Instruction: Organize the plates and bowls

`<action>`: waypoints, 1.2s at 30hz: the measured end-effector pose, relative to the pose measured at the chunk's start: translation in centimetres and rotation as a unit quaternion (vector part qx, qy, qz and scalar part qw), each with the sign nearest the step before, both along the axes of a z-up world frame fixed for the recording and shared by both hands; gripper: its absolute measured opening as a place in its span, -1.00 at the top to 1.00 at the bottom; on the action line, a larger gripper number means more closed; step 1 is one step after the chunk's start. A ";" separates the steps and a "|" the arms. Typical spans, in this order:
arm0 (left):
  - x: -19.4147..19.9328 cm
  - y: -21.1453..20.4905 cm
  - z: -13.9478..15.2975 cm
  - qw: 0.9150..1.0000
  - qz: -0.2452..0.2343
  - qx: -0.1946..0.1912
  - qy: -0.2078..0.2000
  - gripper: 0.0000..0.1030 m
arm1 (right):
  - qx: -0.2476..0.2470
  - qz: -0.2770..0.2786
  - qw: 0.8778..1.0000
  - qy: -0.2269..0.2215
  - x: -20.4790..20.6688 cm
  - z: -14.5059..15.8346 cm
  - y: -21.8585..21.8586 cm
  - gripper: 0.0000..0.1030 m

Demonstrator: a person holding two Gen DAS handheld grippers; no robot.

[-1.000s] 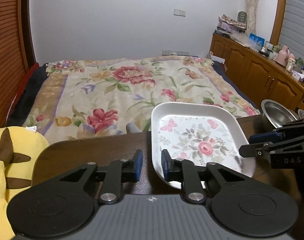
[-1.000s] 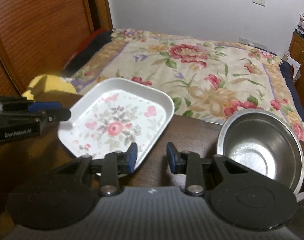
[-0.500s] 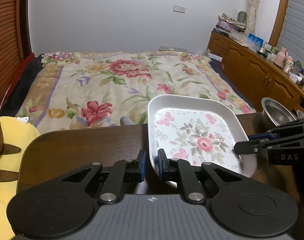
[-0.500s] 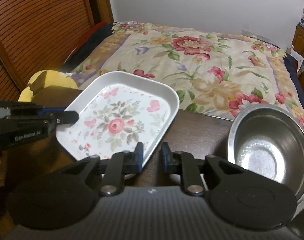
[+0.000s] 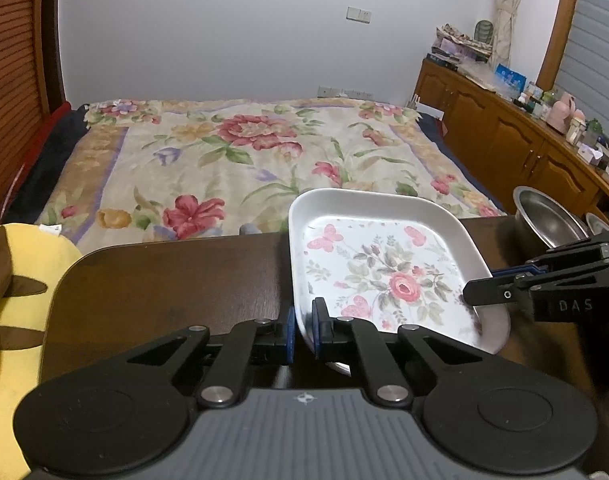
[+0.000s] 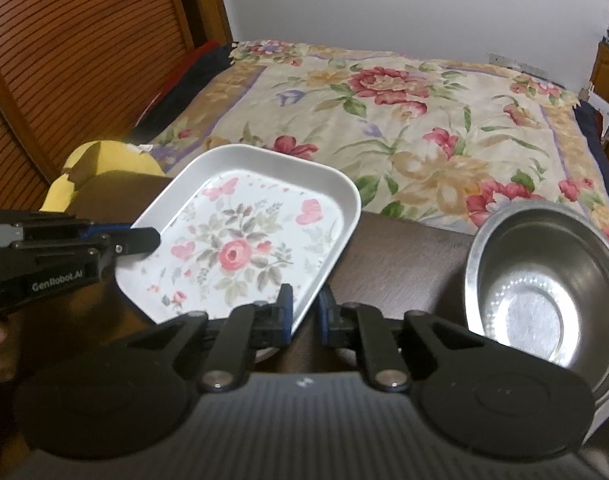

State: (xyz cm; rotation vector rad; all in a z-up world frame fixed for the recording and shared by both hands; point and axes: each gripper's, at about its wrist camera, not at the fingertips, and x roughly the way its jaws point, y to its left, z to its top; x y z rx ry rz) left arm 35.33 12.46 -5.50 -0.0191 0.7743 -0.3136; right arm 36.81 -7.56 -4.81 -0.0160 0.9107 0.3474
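Note:
A white rectangular plate with a floral print (image 5: 388, 264) (image 6: 244, 240) is tilted above the dark wooden table (image 5: 164, 280). My left gripper (image 5: 302, 330) is shut on the plate's left rim; it also shows in the right wrist view (image 6: 144, 240). My right gripper (image 6: 304, 314) is shut on the plate's right rim; it also shows in the left wrist view (image 5: 476, 294). A steel bowl (image 6: 544, 292) (image 5: 548, 216) stands on the table to the right of the plate.
A bed with a floral cover (image 5: 240, 160) lies beyond the table's far edge. A yellow plush toy (image 5: 12, 300) sits at the table's left end. A wooden cabinet with small items (image 5: 524, 140) runs along the right wall. A second steel rim (image 5: 596, 222) shows behind the bowl.
Both grippers have closed from open onto the opposite rims of the floral plate. The plate has risen slightly and tilted.

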 end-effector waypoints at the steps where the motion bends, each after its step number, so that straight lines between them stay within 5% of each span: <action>1: -0.5 0.1 0.2 1.000 0.002 0.000 -0.002 0.82 | 0.002 0.003 1.000 0.000 -0.3 0.1 0.1 0.73; 23: -10.3 0.6 6.7 0.998 0.020 0.001 -0.063 0.80 | 0.047 0.022 0.997 -0.053 -7.2 4.9 -0.8 0.74; 36: -14.9 0.6 8.1 0.996 0.021 0.007 -0.082 0.80 | 0.045 0.036 0.995 -0.085 -11.3 6.5 -1.1 0.76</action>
